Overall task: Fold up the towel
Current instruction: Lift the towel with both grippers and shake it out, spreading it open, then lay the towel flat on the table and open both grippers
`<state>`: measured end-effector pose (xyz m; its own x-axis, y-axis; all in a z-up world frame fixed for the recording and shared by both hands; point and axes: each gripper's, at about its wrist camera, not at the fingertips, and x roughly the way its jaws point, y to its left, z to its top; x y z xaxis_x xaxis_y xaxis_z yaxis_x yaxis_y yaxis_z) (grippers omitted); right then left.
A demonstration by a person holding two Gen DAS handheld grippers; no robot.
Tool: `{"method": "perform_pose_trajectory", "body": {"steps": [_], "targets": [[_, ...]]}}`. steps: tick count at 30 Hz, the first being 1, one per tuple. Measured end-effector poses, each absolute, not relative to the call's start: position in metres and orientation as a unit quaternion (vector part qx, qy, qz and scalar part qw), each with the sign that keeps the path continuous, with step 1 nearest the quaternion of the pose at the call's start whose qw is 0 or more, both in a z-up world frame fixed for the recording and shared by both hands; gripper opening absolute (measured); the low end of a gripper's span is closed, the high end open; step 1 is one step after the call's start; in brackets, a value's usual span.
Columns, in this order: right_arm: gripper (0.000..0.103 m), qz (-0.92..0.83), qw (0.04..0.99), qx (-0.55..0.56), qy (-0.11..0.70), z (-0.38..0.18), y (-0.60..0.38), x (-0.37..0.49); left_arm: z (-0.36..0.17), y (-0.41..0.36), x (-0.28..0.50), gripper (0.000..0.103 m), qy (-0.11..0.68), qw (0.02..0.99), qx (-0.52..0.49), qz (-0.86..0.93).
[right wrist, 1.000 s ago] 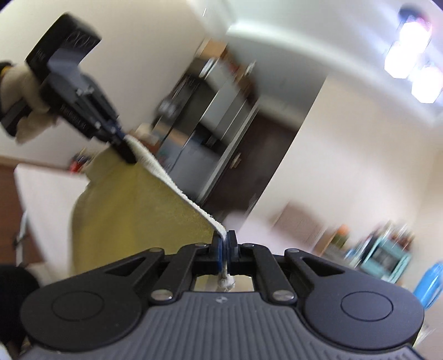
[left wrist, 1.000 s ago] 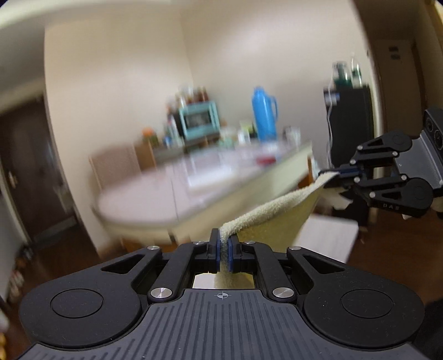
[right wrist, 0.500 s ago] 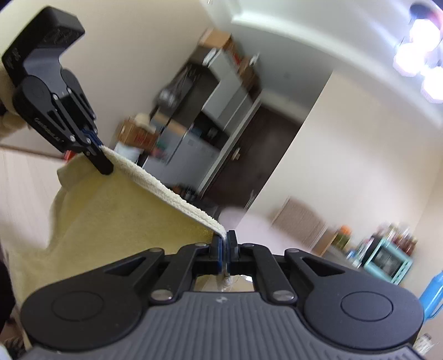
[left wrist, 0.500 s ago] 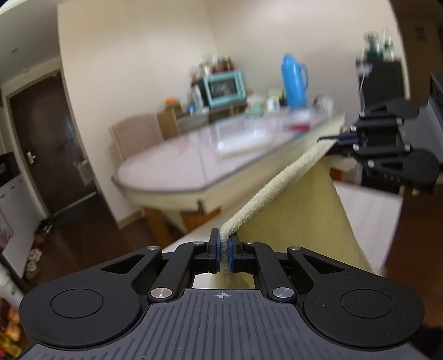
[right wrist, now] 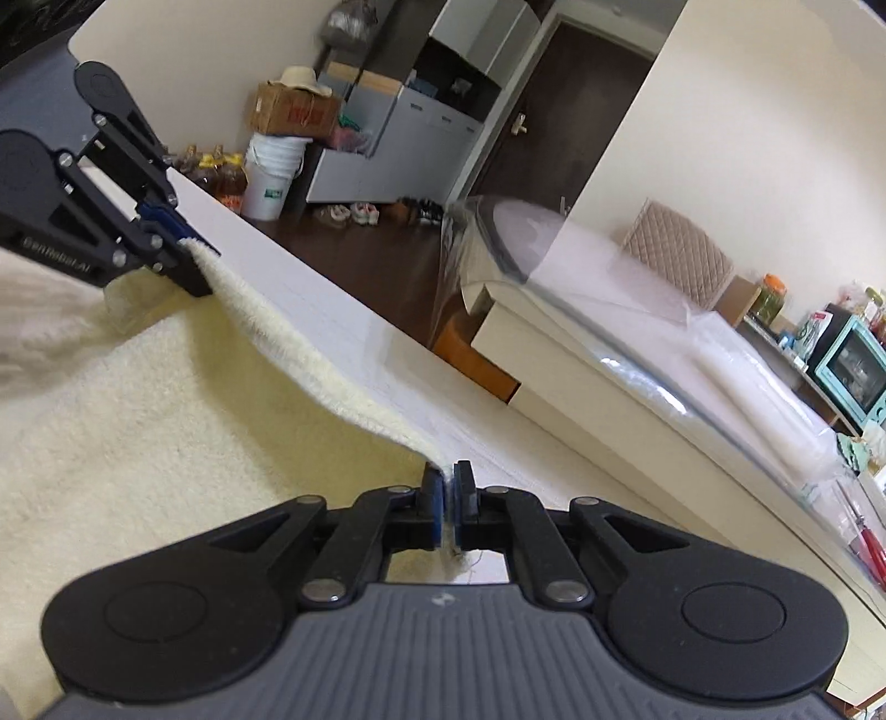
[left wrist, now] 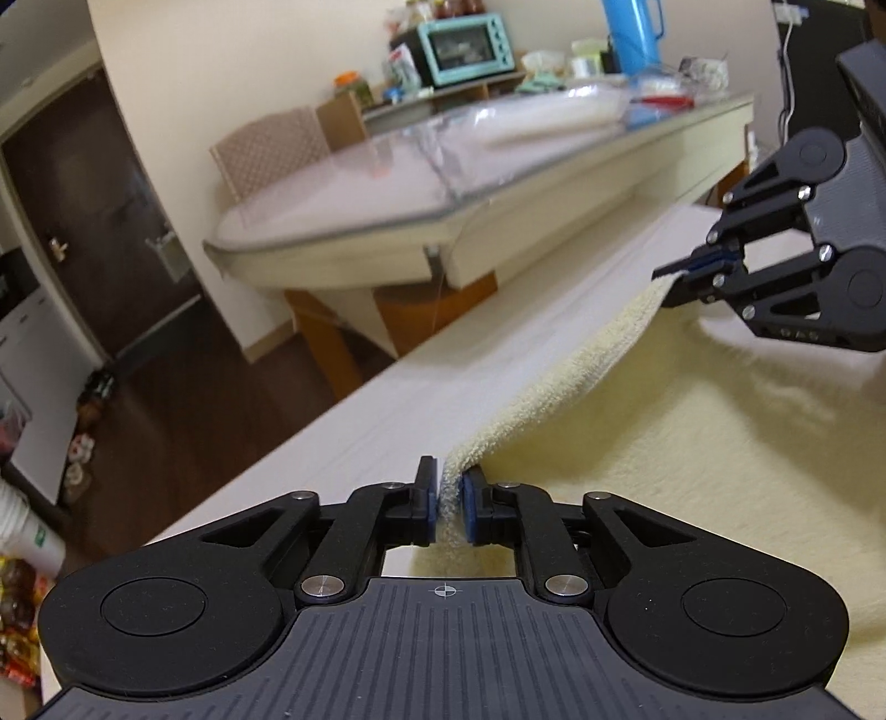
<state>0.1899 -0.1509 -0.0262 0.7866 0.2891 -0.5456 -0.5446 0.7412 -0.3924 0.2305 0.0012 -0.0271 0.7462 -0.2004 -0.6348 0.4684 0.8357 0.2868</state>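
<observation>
A pale yellow towel (left wrist: 664,443) (right wrist: 138,415) lies spread on the white table (left wrist: 387,410) (right wrist: 332,288). Its far edge runs raised between my two grippers. My left gripper (left wrist: 451,482) (right wrist: 202,260) sits low over the table at one corner. Its jaws are opening: the corner is still between them, with a slit showing beside the left pad. My right gripper (right wrist: 448,476) (left wrist: 667,277) is at the other corner. Its jaws are just starting to open, and the thin towel edge is still pinched between the pads.
Beyond the white table stands an oval glass-topped table (left wrist: 415,188) with a quilted chair (left wrist: 271,144) behind it. A teal oven (left wrist: 465,47) and a blue flask (left wrist: 631,33) stand at the back. A white bucket (right wrist: 274,177), boxes and shoes sit on the dark floor.
Both grippers have come down from the air to the white table with the towel's edge. The towel now lies flat instead of hanging. The left jaws have parted a little.
</observation>
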Motion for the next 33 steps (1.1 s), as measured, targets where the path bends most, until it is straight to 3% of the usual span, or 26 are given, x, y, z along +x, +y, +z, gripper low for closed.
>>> {"method": "perform_pose_trajectory", "body": {"steps": [1,2,3,7,9,12,20,22,23,26,33], "targets": [[0.013,0.223,0.904,-0.280,0.232,-0.030,-0.152,0.192,-0.030,0.001,0.234,0.030,0.307,0.909,0.218,-0.180],[0.019,0.215,0.905,-0.284,0.233,-0.034,-0.152,0.195,-0.033,0.005,0.237,0.048,0.303,0.915,0.212,-0.160],[0.020,0.207,0.906,-0.287,0.233,-0.037,-0.153,0.197,-0.033,0.009,0.237,0.058,0.299,0.920,0.206,-0.146],[0.027,0.191,0.917,-0.263,0.229,-0.028,-0.158,0.200,-0.030,0.024,0.237,0.066,0.294,0.929,0.188,-0.121],[0.043,0.201,0.916,-0.248,0.243,-0.024,-0.165,0.201,-0.030,0.028,0.235,0.069,0.299,0.929,0.187,-0.116],[0.043,0.215,0.914,-0.240,0.247,-0.022,-0.164,0.205,-0.033,0.037,0.228,0.074,0.323,0.919,0.183,-0.130],[0.039,0.273,0.908,-0.206,0.241,-0.019,-0.165,0.172,-0.034,0.035,0.215,0.073,0.312,0.917,0.212,-0.131],[0.039,0.282,0.904,-0.203,0.250,-0.021,-0.164,0.167,-0.026,0.036,0.211,0.065,0.306,0.922,0.194,-0.140],[0.039,0.284,0.902,-0.203,0.254,-0.023,-0.164,0.165,-0.021,0.038,0.209,0.057,0.310,0.923,0.172,-0.151],[0.039,0.288,0.901,-0.187,0.265,-0.025,-0.168,0.165,-0.020,0.039,0.209,0.054,0.334,0.915,0.138,-0.178],[0.041,0.297,0.895,-0.148,0.299,-0.033,-0.176,0.171,-0.039,0.041,0.237,0.054,0.357,0.911,0.116,-0.169]]}}
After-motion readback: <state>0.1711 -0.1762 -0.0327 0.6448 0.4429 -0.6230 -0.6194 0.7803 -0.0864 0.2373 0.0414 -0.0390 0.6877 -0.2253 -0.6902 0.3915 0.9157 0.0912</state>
